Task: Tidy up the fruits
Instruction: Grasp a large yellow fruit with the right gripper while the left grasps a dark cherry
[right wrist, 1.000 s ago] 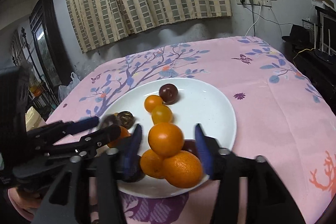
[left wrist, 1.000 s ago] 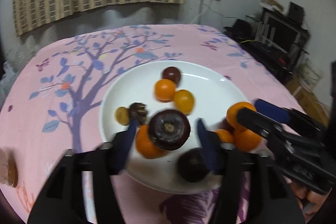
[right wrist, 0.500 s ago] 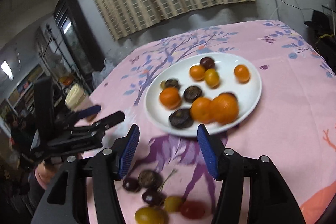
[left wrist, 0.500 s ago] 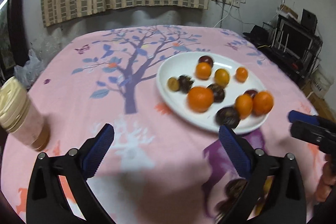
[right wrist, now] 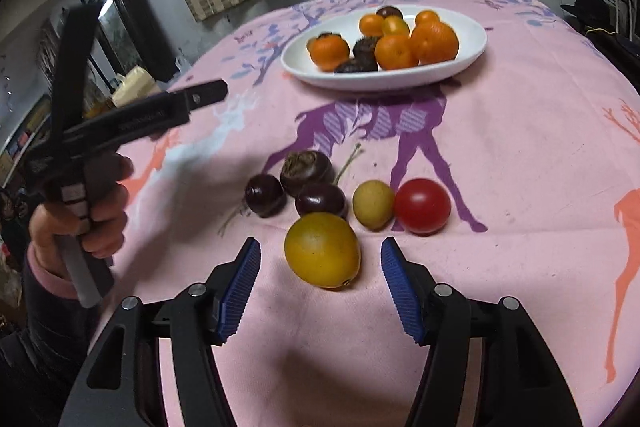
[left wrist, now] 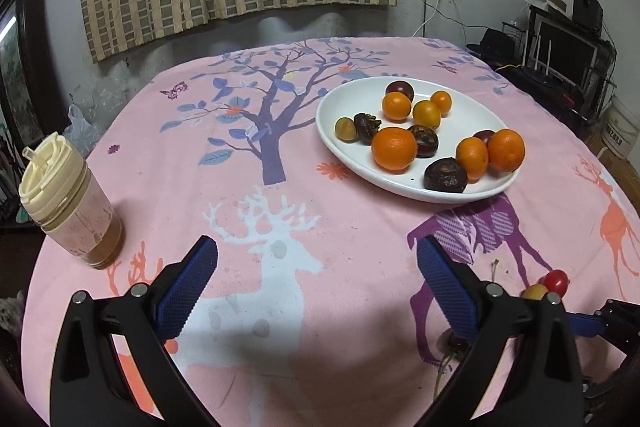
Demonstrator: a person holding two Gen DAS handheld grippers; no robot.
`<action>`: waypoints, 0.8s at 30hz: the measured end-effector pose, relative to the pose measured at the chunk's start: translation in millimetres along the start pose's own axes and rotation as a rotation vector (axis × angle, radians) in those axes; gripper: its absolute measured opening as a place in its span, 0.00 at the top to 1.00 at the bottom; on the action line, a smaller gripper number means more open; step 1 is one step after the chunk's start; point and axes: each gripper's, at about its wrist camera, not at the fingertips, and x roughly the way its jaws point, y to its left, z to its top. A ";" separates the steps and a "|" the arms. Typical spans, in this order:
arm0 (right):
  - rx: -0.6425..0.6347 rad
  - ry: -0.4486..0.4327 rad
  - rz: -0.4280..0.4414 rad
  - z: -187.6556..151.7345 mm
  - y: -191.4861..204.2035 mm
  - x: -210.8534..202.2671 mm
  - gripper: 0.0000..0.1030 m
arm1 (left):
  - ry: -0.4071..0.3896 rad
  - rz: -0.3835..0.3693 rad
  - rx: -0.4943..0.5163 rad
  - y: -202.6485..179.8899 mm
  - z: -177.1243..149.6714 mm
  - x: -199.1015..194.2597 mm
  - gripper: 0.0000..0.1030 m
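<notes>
A white plate on the pink tablecloth holds several oranges, small yellow fruits and dark fruits. Near the table's front lie loose fruits: a yellow-orange fruit, a red tomato, a small yellow-green fruit, two dark cherries and a dark brown fruit. My right gripper is open and empty, with the yellow-orange fruit just ahead between its fingertips. My left gripper is open and empty over bare cloth, well short of the plate; it shows in the right wrist view.
A jar with a cream lid stands at the table's left edge. The table drops off on all sides. A curtain and wall are behind; dark furniture with electronics stands at the right.
Both grippers have pulled back from the plate toward the table's near side. The fruits they were around stay on the plate. The loose fruits came into the right view.
</notes>
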 end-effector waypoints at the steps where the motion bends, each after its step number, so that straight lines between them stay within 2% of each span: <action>1: 0.003 0.007 0.000 -0.1 0.6 1.6 0.39 | -0.004 0.007 0.007 -0.9 -0.6 -1.3 0.05; 3: 0.014 0.018 0.003 -1.9 0.2 3.7 0.41 | -0.005 0.008 0.015 -3.2 0.0 -2.8 0.05; 5: 0.023 0.016 -0.001 -3.1 -1.1 3.2 0.50 | -0.006 -0.004 0.016 -3.4 0.0 -5.2 0.05; 7: 0.049 0.011 0.015 -2.8 -6.9 2.9 0.62 | -0.010 -0.009 0.016 -3.0 0.4 -8.2 0.05; 8: 0.070 0.011 0.056 -3.9 -11.2 2.7 0.62 | -0.012 -0.011 0.017 -2.1 0.4 -9.2 0.05; 10: 0.103 -0.001 0.079 -4.0 -18.2 1.3 0.62 | -0.011 -0.020 0.023 -1.0 -0.5 -10.7 0.05; 12: 0.125 -0.033 0.118 -4.8 -23.1 -4.3 0.62 | 0.006 -0.062 0.041 -1.9 -3.0 -11.0 0.05; 16: 0.177 -0.101 0.178 -7.3 -35.8 -15.5 0.62 | 0.059 -0.236 0.153 -20.3 -18.4 -14.1 0.05; 17: 0.196 -0.115 0.189 -8.1 -40.0 -17.2 0.62 | 0.065 -0.267 0.204 -30.0 -24.8 -16.0 0.12; 18: 0.213 -0.124 0.196 -8.6 -44.2 -18.1 0.62 | 0.073 -0.289 0.248 -38.7 -29.9 -16.9 0.27; 20: 0.235 -0.128 0.207 -8.9 -49.1 -18.7 0.62 | 0.107 -0.335 0.317 -54.4 -40.6 -14.9 0.39; 21: 0.240 -0.130 0.210 -9.3 -50.3 -19.2 0.62 | 0.119 -0.340 0.332 -58.4 -44.1 -13.2 0.44; 24: 0.234 -0.136 0.218 -9.4 -49.4 -22.0 0.62 | 0.140 -0.332 0.354 -65.4 -50.5 -5.7 0.47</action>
